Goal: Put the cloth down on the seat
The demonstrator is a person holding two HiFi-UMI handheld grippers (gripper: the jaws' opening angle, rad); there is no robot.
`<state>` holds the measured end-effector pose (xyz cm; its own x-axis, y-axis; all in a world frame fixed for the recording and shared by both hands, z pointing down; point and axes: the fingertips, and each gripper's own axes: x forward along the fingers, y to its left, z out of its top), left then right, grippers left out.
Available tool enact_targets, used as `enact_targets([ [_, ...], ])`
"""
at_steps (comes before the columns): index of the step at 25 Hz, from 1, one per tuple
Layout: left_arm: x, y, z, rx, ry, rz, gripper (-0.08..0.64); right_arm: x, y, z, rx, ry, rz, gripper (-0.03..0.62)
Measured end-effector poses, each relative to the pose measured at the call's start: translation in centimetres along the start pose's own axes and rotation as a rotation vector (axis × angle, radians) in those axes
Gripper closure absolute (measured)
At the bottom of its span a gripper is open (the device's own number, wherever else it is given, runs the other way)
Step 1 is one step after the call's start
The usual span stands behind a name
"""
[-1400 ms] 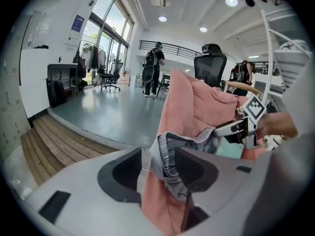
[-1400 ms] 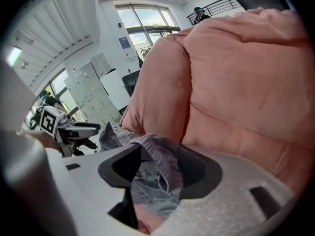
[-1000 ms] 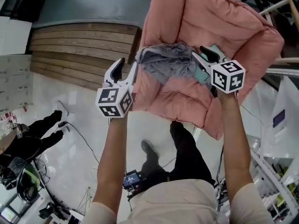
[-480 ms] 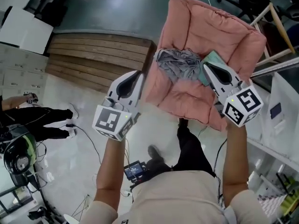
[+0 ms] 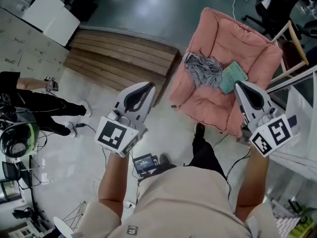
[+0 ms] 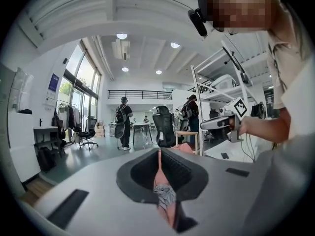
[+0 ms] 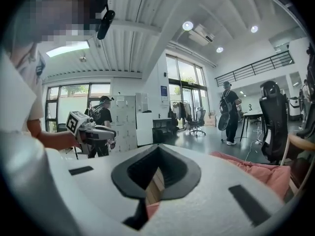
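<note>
The left gripper (image 5: pixel 147 86) hangs over bare floor beside the wooden step (image 5: pixel 119 58). The right gripper (image 5: pixel 241 85) is by the pink seat (image 5: pixel 208 105), near its side edge. Both forearms reach forward, well apart. Both grippers' jaws are pressed together and empty. The grey cloth (image 5: pixel 203 69) lies crumpled on the seat ahead, between them.

Left gripper (image 5: pixel 145 87), right gripper (image 5: pixel 241 86) — jaws closed, empty.
</note>
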<state>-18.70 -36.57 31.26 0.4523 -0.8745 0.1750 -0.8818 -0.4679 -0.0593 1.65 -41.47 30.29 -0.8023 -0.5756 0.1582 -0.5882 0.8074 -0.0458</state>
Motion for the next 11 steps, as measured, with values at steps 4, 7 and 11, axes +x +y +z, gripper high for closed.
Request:
enact_targets([
  [4,-4.1,0.1,1.9,-0.002,-0.034,0.024,0.54,-1.1,3.6,2.1,-0.027,0.0,0.01,0.601],
  [7,-12.3,1.6,2.0,-0.018,-0.048,0.024,0.54,-1.1,11.5,4.0,-0.054,0.006,0.012,0.601],
  [11,-20.2,2.9,1.8,-0.015,-0.062,0.035,0.54,-1.1,19.3,5.0,-0.07,0.003,0.021,0.601],
])
